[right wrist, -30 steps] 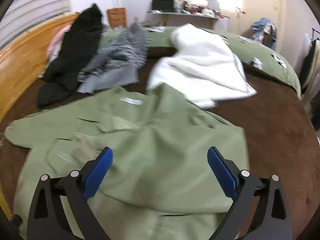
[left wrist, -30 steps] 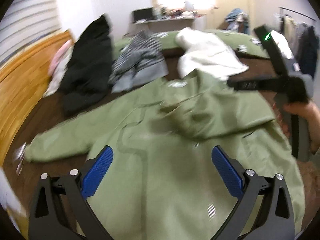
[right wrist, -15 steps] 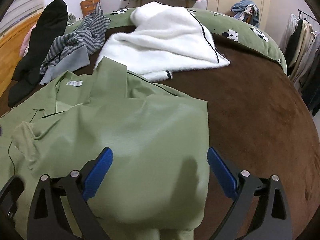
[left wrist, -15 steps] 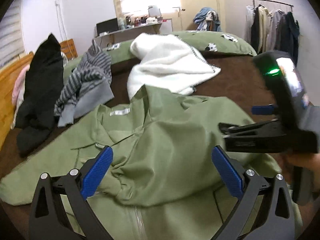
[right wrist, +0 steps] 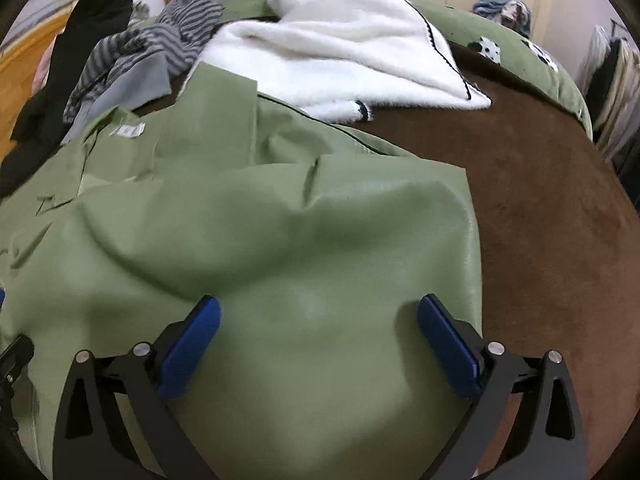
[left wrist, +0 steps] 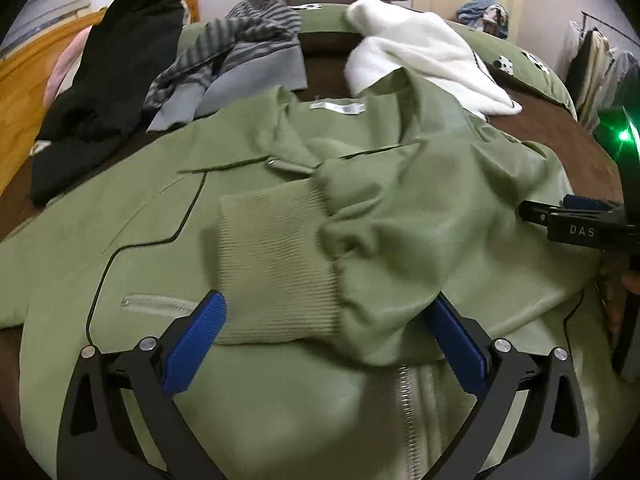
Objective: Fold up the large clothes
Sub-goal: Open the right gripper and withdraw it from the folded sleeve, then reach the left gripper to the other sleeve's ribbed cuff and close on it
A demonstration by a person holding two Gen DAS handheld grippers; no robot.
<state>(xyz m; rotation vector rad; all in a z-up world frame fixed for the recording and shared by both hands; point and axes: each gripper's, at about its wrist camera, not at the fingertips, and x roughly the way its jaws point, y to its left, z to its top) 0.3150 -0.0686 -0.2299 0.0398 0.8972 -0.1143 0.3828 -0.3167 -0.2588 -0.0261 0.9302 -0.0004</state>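
Green jacket (left wrist: pixel 256 168) lies spread front-up on the brown bed cover (right wrist: pixel 540 216), zip toward the viewer, collar label toward the far side. 1 sleeve is folded across the chest; its ribbed cuff (left wrist: pixel 276 264) sits just ahead of the left tongs (left wrist: pixel 324 344), between the 2 blue pads. Left tongs are spread wide and grip nothing. Right tongs (right wrist: pixel 320 344) are also spread wide, empty, over the folded sleeve panel near the jacket's right edge. White fleece (right wrist: pixel 344 52), striped grey top (left wrist: pixel 240 48) and black garment (left wrist: pixel 108 80) lie beyond the collar.
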